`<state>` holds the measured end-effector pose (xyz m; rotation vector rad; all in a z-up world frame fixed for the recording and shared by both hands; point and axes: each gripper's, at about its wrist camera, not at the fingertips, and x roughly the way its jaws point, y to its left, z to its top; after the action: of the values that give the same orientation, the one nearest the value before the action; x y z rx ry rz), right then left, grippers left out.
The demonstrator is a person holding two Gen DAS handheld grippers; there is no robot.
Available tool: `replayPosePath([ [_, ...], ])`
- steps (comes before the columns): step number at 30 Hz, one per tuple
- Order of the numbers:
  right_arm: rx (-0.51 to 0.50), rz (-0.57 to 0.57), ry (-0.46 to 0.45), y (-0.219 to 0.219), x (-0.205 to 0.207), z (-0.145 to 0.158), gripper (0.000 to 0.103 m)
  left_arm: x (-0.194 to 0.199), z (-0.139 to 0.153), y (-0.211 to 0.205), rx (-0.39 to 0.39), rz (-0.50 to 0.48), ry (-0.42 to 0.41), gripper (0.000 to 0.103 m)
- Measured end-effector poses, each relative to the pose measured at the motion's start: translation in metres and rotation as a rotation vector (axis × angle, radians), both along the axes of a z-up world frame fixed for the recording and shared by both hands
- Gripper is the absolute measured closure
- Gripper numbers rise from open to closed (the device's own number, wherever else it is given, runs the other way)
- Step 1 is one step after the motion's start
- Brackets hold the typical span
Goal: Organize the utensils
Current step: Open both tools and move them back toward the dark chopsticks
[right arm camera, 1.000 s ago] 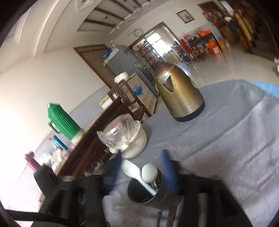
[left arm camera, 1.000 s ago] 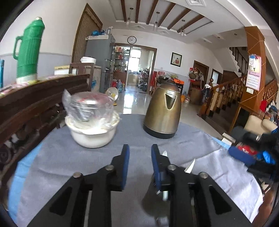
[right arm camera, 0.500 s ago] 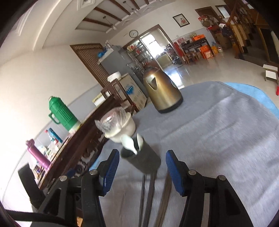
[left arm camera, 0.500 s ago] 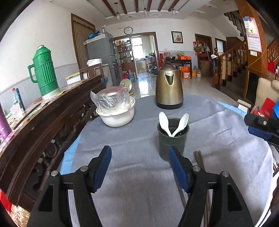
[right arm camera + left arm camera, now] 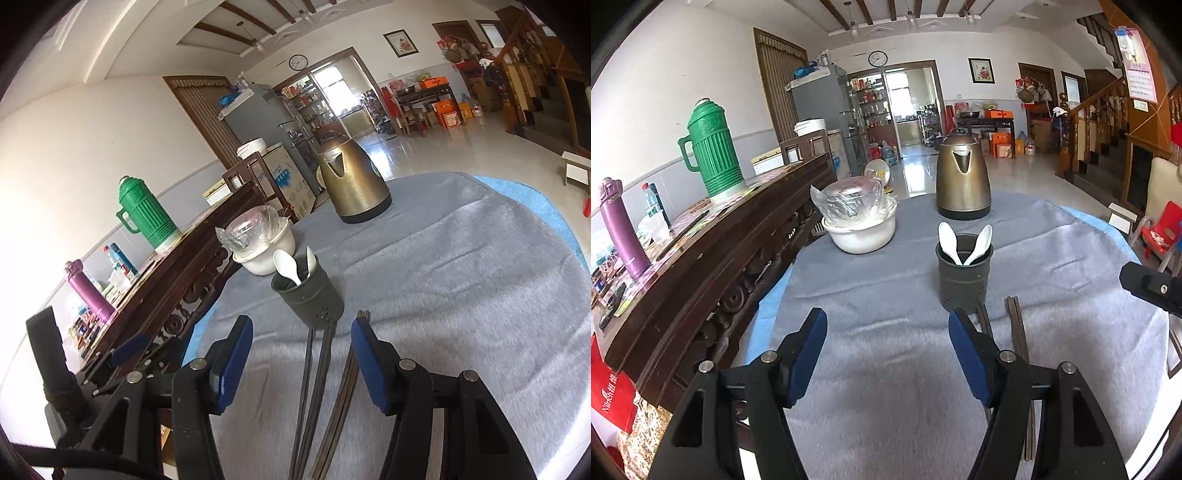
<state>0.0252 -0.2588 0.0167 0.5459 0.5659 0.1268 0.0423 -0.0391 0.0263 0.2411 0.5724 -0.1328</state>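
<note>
1. Since a second ago both my grippers have pulled back from the dark utensil holder (image 5: 963, 277); it filled the right wrist view between the fingers then and now stands clear ahead on the table.
2. My left gripper (image 5: 888, 356) has just been opening: its blue-padded jaws were close together a second ago and now stand wide apart with nothing between them but grey cloth (image 5: 886, 369).
3. My right gripper (image 5: 301, 363) has its jaws well apart too, gripping nothing; in the right wrist view the dark chopsticks (image 5: 325, 387) lie flat on the cloth below the gap, and I cannot tell that the pads touch them.
4. The holder stands upright near the middle of the table, with two white spoons (image 5: 951, 240) leaning out of its mouth, bowls up.
5. The chopsticks lie just on my side of the holder, their far ends close to its base.
6. Beyond the holder sit a bronze kettle (image 5: 963, 177) and, to its left, a white bowl (image 5: 862, 236) holding a plastic-wrapped pot.
7. A green thermos (image 5: 711, 147) stands on the dark wooden sideboard (image 5: 701, 258) along the left.
</note>
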Motion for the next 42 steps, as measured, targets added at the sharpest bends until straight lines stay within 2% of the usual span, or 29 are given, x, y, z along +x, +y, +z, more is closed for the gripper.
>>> replayPosePath([
  [12,-0.003,-0.003,0.026,-0.007,-0.015,-0.010,0.045,0.000,-0.017,-0.017,0.045,-0.029,0.048,0.034],
  [23,0.015,-0.022,0.089,-0.020,0.004,-0.037,0.045,0.020,-0.044,-0.039,0.087,-0.059,0.122,0.034],
  [35,0.032,-0.027,0.155,-0.029,0.026,-0.064,0.046,0.042,-0.064,-0.050,0.097,-0.066,0.172,0.034],
  [42,0.032,-0.021,0.193,-0.027,0.036,-0.077,0.051,0.051,-0.071,-0.048,0.090,-0.063,0.191,0.034],
])
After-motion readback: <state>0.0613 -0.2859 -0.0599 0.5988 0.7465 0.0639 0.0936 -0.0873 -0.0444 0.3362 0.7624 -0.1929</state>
